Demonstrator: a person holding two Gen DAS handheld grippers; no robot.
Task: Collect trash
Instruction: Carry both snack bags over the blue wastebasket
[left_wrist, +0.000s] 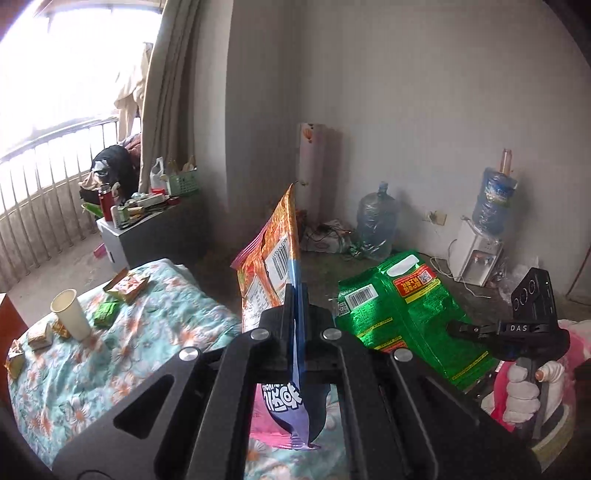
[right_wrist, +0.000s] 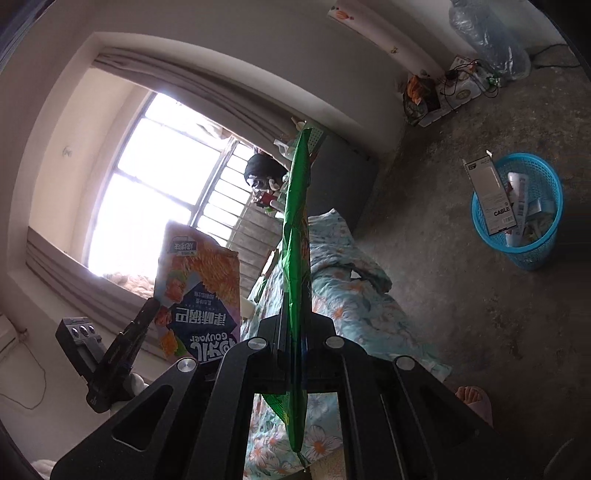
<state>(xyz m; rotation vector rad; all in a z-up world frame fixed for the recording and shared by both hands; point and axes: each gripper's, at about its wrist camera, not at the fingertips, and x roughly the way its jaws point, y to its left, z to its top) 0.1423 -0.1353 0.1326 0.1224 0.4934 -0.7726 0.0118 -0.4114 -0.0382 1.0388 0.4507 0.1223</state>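
Green wrapper (right_wrist: 295, 236) in right tongs (right_wrist: 293, 325); only here blue basket (right_wrist: 480, 218).

"DAS" on right gripper (left_wrist: 466, 329); "CABLE", seemingly, on box (right_wrist: 489, 195).

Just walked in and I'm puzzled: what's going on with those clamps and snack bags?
A person is tidying up trash with a handheld gripper in each hand. The left gripper is shut on an orange snack bag, and the right gripper is shut on a green bag. Both bags are lifted above the bed, where a paper cup and small wrappers remain. A blue basket with trash in it stands on the floor.
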